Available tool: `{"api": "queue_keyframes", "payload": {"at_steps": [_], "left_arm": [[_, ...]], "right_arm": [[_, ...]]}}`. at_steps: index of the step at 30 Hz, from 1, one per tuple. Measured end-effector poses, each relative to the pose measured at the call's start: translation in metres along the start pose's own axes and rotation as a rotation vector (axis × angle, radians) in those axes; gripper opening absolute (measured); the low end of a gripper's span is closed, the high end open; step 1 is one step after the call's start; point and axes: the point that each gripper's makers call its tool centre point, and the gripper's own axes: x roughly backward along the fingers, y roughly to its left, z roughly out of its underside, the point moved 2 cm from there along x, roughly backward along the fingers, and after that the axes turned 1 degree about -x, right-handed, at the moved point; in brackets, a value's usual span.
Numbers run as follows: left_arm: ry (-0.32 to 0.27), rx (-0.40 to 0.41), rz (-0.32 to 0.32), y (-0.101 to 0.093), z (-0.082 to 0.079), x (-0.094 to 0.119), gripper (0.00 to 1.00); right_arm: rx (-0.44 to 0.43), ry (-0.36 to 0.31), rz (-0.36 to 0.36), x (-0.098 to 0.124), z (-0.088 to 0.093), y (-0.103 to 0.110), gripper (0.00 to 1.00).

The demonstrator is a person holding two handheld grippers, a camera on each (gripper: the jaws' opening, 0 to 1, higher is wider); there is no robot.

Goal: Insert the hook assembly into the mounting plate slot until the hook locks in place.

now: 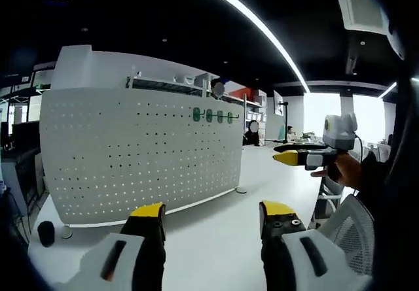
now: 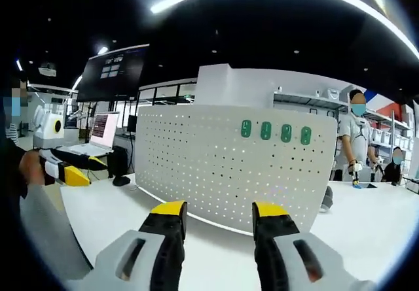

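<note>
White pegboard (image 1: 141,150) is standing upright on the white worktop (image 1: 216,239), and four green hooks (image 1: 214,116) are sitting in a row near its top edge, each one already seated in the holes. In the left gripper view, the left gripper (image 1: 213,216) is hovering over the worktop, well short of the board, with its yellow-tipped jaws spread apart and nothing between them. The other gripper is reaching in from the right of that view, held in a person's hand (image 1: 340,170) (its yellow tips are pointing toward the board, though whether they are parted cannot be told from there). In the right gripper view, the right gripper (image 2: 219,216) is facing the pegboard (image 2: 222,163) head-on, jaws wide and empty, with the green hooks (image 2: 275,131) above and beyond them. A laptop (image 2: 98,134) is sitting open on the far left of the worktop (image 2: 366,232), and a person in white (image 2: 353,140) is standing past the board's right end.
</note>
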Motion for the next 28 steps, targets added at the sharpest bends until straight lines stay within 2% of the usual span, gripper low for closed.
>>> {"api": "queue_keyframes", "payload": {"at_steps": [7,11,15,19,21,25,28], "left_arm": [[-0.006,0.017,-0.003,0.000,0.004,0.003,0.62],[-0.009,0.041,-0.008,0.001,0.008,0.004,0.67],[-0.016,0.053,-0.021,0.002,0.007,0.004,0.77],[-0.024,0.053,-0.035,0.003,0.007,0.002,0.95],[-0.037,0.049,-0.036,0.001,0.006,0.002,1.00],[-0.028,0.019,-0.046,0.002,0.009,0.001,1.00],[-0.021,0.023,-0.044,0.002,0.011,0.000,1.00]], "right_arm": [[-0.004,-0.014,0.042,0.008,0.003,0.001,0.53],[-0.011,-0.014,0.078,0.012,0.011,0.005,0.72],[-0.001,-0.018,0.099,0.014,0.009,0.006,0.82],[-0.014,-0.045,0.113,0.016,0.006,0.005,0.89],[-0.014,-0.043,0.119,0.016,0.007,0.004,0.91],[0.008,-0.069,0.132,0.017,0.003,0.004,0.97],[0.010,-0.065,0.121,0.016,0.004,0.006,0.97]]}}
